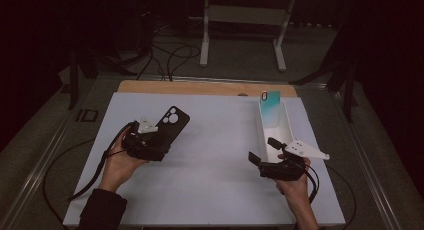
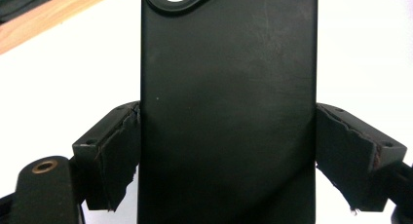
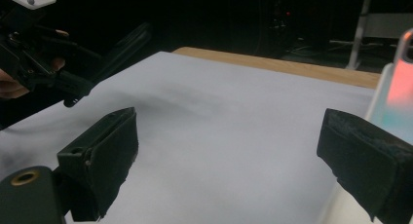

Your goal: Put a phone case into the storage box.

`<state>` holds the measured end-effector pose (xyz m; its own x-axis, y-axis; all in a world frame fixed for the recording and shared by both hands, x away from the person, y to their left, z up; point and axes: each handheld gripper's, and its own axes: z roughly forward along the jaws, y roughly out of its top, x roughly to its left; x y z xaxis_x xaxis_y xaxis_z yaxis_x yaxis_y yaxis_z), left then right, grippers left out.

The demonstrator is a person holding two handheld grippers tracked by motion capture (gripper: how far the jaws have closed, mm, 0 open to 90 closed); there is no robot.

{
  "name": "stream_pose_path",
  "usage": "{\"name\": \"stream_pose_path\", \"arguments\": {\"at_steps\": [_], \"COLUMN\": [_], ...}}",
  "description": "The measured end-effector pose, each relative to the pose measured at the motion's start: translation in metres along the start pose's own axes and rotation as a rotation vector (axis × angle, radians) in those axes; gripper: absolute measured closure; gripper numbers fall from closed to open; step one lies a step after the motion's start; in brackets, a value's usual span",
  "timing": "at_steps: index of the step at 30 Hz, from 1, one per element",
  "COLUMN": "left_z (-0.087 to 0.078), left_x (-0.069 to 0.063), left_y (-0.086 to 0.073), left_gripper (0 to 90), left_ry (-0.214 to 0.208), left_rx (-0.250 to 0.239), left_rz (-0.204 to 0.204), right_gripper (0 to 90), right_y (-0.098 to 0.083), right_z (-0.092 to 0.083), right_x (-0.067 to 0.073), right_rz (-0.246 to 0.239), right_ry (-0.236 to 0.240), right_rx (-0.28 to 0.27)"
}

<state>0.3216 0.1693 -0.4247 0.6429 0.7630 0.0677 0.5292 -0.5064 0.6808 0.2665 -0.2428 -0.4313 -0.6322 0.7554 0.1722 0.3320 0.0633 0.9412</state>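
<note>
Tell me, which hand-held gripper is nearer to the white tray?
The right one. The right hand-held gripper is open beside the near end of the white tray, which holds a teal phone case. The left hand-held gripper is across the table, shut on a black phone case.

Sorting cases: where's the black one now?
High view, left side: the black case is clamped across its width in the left gripper, over the white mat.

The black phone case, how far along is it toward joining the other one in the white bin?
Done: a teal phone case already stands in the white bin. In hand: the left gripper is shut on the black phone case, on the table's left side. Left: carrying it across to the bin; the right gripper is open.
</note>
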Motion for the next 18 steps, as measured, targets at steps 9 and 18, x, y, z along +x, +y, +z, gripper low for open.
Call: {"name": "stream_pose_path", "arguments": {"at_steps": [9,18], "left_z": [0.000,0.002], "left_x": [-0.015,-0.033], "left_y": [0.009,0.016], "left_gripper": [15.3,15.3], "left_ry": [-0.020,-0.040], "left_rx": [-0.043,-0.081], "left_rz": [0.039,0.080], "right_gripper": [8.0,8.0], "right_y": [0.010,0.022], "right_z": [0.013,0.031], "right_x": [0.006,0.015], "right_rz": [0.004,0.025], "right_ry": [0.033,0.079], "right_rx": [0.004,0.010]}}
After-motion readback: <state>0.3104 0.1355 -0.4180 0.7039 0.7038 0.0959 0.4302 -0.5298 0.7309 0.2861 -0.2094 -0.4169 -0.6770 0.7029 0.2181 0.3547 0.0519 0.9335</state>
